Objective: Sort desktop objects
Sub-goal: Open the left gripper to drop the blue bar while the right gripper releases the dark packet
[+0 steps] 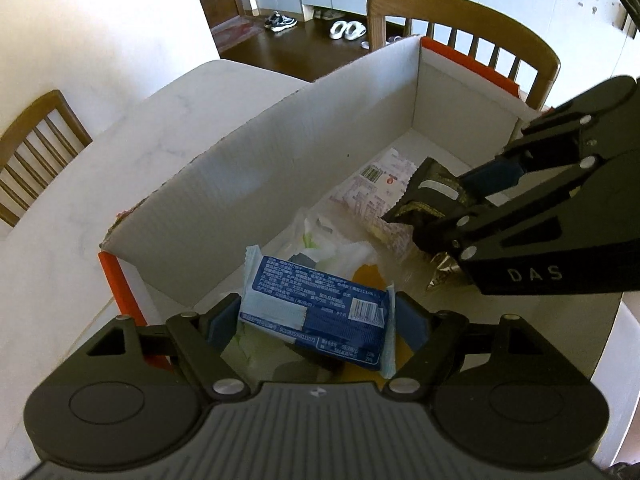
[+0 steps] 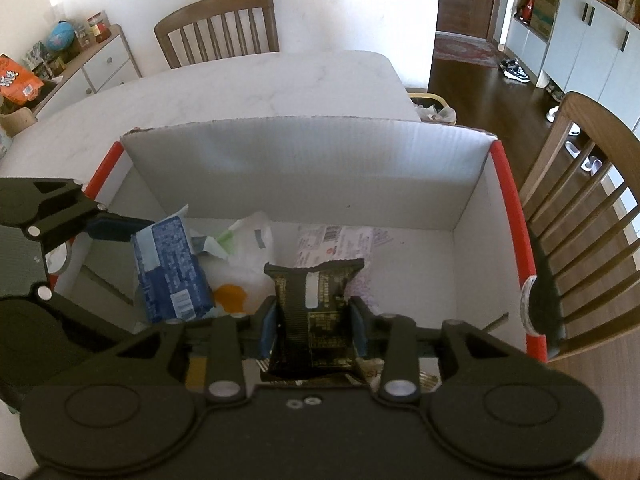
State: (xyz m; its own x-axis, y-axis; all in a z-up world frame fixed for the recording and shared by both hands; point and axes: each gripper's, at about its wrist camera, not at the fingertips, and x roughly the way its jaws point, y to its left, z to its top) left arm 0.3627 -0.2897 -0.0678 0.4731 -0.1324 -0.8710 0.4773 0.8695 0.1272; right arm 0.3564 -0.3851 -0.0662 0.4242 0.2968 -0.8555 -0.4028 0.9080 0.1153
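A white cardboard box with orange-red edges stands on the white table; it also shows in the right wrist view. My left gripper is shut on a blue snack packet and holds it over the box's near end; the packet also shows in the right wrist view. My right gripper is shut on a black and gold snack packet inside the box, seen in the left wrist view too. A pink-printed packet and a white plastic wrapper lie on the box floor.
Wooden chairs stand beside the table: one behind the box, one at the far side, one at the right. The marble tabletop stretches beyond the box. A sideboard with clutter stands far left.
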